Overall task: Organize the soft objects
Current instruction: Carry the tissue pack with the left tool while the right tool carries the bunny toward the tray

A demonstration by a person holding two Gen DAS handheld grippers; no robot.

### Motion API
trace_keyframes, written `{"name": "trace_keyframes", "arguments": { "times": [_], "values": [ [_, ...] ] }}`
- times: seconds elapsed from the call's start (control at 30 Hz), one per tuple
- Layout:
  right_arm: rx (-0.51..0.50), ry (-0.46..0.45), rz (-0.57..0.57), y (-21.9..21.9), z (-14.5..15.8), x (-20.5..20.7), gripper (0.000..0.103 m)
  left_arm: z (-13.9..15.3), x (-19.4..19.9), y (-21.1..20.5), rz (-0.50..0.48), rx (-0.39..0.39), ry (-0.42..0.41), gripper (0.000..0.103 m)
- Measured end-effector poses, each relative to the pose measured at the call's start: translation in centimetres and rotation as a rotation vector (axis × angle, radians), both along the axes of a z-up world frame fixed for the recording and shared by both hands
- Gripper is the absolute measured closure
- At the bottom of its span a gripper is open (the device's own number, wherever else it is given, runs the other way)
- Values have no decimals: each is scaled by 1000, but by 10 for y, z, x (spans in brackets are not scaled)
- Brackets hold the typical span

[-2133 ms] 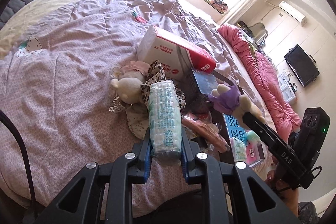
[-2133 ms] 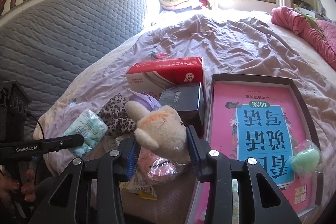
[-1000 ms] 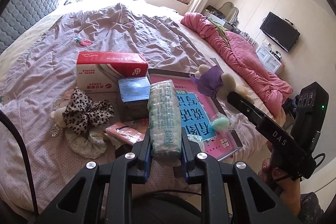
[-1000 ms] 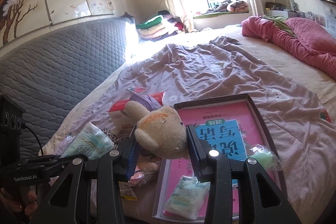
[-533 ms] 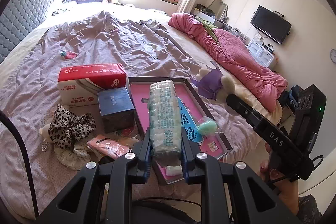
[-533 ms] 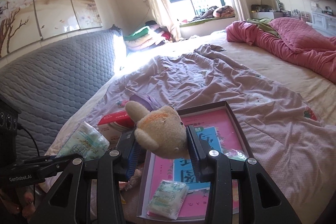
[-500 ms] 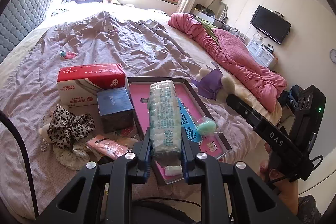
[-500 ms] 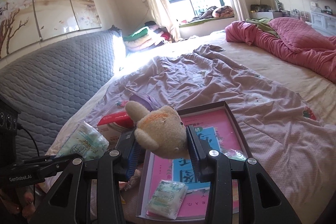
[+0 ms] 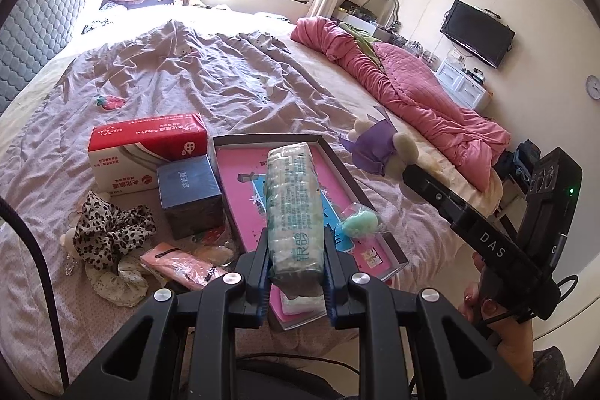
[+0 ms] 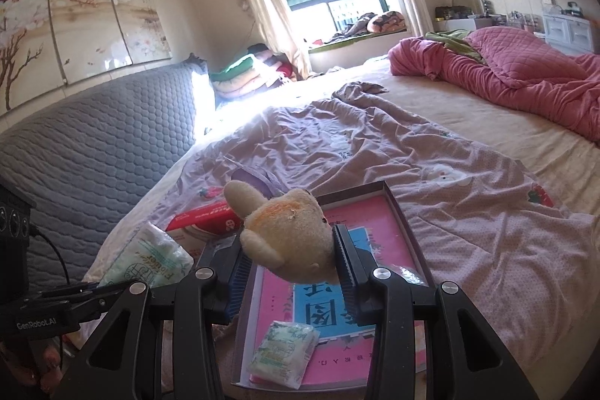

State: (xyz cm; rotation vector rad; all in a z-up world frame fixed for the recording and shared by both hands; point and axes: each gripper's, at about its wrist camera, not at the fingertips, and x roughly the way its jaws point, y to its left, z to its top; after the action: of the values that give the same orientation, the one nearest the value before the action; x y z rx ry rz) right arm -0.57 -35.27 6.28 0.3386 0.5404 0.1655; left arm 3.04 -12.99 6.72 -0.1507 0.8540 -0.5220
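Observation:
My left gripper [image 9: 296, 242] is shut on a long pale green pack of cotton pads [image 9: 294, 205] and holds it above the pink-lined tray [image 9: 240, 182]. The pack also shows in the right wrist view [image 10: 150, 261]. My right gripper [image 10: 288, 246] is shut on a cream plush toy [image 10: 288, 235] with a purple cloth, raised above the tray [image 10: 397, 208]. The toy shows at the right in the left wrist view [image 9: 378, 149]. A green puff in plastic [image 9: 360, 223] and a small tissue pack [image 10: 281, 355] lie in the tray.
Left of the tray lie a red and white tissue box [image 9: 146, 149], a dark blue box [image 9: 191, 197], a leopard scrunchie [image 9: 108, 231], a white scrunchie [image 9: 116, 283] and a pink packet [image 9: 180, 265]. A pink quilt [image 9: 412, 100] lies at the bed's right edge.
Both grippers have risen and pulled back with their loads, so the bed and tray look farther off. The items on the bed have not moved.

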Motion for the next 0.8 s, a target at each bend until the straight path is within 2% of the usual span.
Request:
{"name": "trace_keyframes", "arguments": {
  "times": [0.5,0.8],
  "values": [
    [0,18,4,-2,-7,-1,60,-7,4,-18,-23,38,11,80],
    [-24,69,-13,-8,-20,3,60,-28,12,-28,-27,81,60,80]
  ]
}}
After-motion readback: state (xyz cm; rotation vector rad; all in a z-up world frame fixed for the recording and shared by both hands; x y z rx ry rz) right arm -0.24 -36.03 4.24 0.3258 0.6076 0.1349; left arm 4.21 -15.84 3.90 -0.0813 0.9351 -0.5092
